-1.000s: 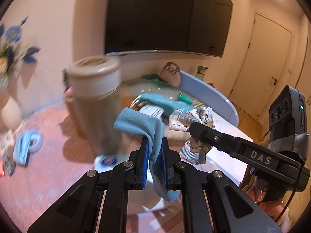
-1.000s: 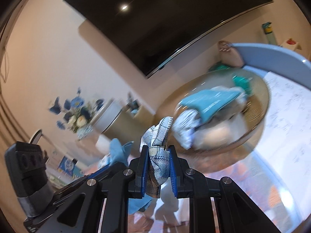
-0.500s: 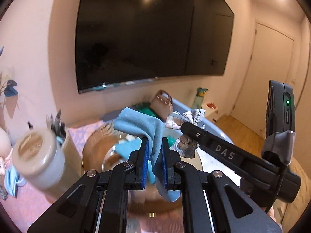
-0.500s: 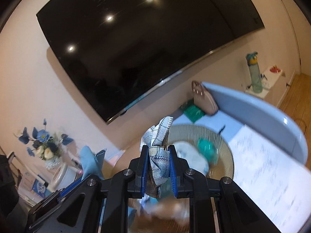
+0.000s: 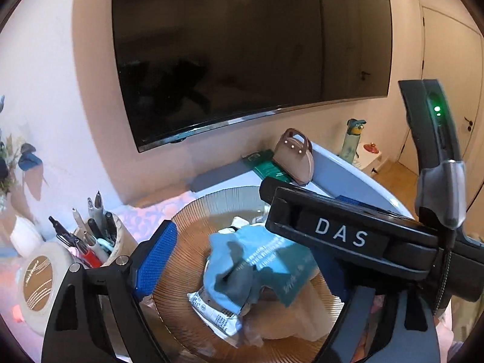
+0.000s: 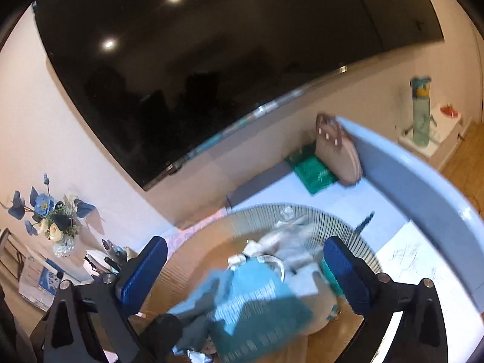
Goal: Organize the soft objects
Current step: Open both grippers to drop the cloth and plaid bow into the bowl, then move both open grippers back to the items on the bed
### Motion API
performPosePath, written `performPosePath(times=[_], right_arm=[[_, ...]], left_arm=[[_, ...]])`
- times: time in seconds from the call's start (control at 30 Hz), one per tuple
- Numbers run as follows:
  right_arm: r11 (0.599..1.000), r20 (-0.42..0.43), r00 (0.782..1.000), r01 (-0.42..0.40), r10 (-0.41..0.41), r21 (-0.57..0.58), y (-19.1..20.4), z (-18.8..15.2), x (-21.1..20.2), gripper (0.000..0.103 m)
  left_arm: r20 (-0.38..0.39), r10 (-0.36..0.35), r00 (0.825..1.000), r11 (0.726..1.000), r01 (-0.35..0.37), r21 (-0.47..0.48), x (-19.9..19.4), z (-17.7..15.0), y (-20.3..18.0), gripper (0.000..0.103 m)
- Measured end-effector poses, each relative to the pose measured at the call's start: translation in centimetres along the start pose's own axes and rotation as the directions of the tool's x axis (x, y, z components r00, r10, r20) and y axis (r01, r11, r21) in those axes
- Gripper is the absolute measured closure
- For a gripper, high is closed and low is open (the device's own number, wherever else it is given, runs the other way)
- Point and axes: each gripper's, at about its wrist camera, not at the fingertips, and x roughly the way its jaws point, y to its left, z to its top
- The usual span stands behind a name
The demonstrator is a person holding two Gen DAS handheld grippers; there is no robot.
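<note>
Both hand-held grippers, left [image 5: 242, 260] and right [image 6: 245, 275], are opening, nothing pinched. We judge the blue cloth [image 5: 224, 260] below them limp and light. Best pinched at a raised fold.

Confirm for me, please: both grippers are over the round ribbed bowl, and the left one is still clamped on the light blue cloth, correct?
Not quite. The left wrist view shows the left gripper with jaws opening and nothing between them; the light blue cloth lies in the round ribbed bowl. The right gripper is also over the bowl, as you said.
</note>
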Motion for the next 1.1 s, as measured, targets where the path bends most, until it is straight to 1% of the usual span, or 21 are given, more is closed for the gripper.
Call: performPosePath(times=[0.1, 0.23, 0.37, 0.53, 0.67, 0.8, 0.87, 1.1], right_arm=[[0.999, 0.002, 1.000, 0.019, -0.019, 0.034, -0.8, -0.3, 0.0, 0.000], [0.997, 0.005, 1.000, 0.010, -0.011, 0.079, -1.4, -0.7, -0.7, 0.000], [0.994, 0.005, 0.999, 0.041, -0.041, 0.097, -1.3, -1.4, -1.7, 0.000], [0.989, 0.006, 1.000, 0.029, -0.031, 0.143, -1.6, -3.6, -3.2, 0.000], [0.986, 0.013, 0.999, 0.031, -0.033, 0.165, -1.3, -5.3, -4.6, 0.000], [0.988, 0.014, 0.999, 0.033, -0.035, 0.154, 0.1, -7.1, -5.9, 0.000], [0.990, 0.013, 0.999, 0.043, -0.045, 0.135, 1.1, -7.8, -6.3, 0.000], [0.996, 0.015, 1.000, 0.022, -0.024, 0.086, 5.4, -10.6, -7.6, 0.000]], left_arm=[[-0.020, -0.014, 1.000, 1.000, 0.014, 0.004, 0.4, -0.1, -0.2, 0.017], [-0.026, -0.034, 0.999, 0.999, 0.034, 0.002, 0.2, -0.4, -0.3, 0.016], [-0.036, -0.070, 0.997, 0.998, 0.070, 0.002, -0.5, -0.9, -0.4, 0.016], [-0.068, -0.147, 0.987, 0.989, 0.147, -0.007, -1.6, -2.7, -0.6, 0.016], [-0.079, -0.173, 0.982, 0.985, 0.174, 0.004, -3.0, -4.3, -0.1, 0.016], [-0.088, -0.199, 0.976, 0.980, 0.201, 0.011, -4.4, -5.6, 1.3, 0.016], [-0.086, -0.198, 0.976, 0.980, 0.200, 0.016, -5.1, -6.2, 2.1, 0.016], [-0.075, -0.209, 0.975, 0.977, 0.211, 0.022, -7.7, -7.6, 4.9, 0.016]])
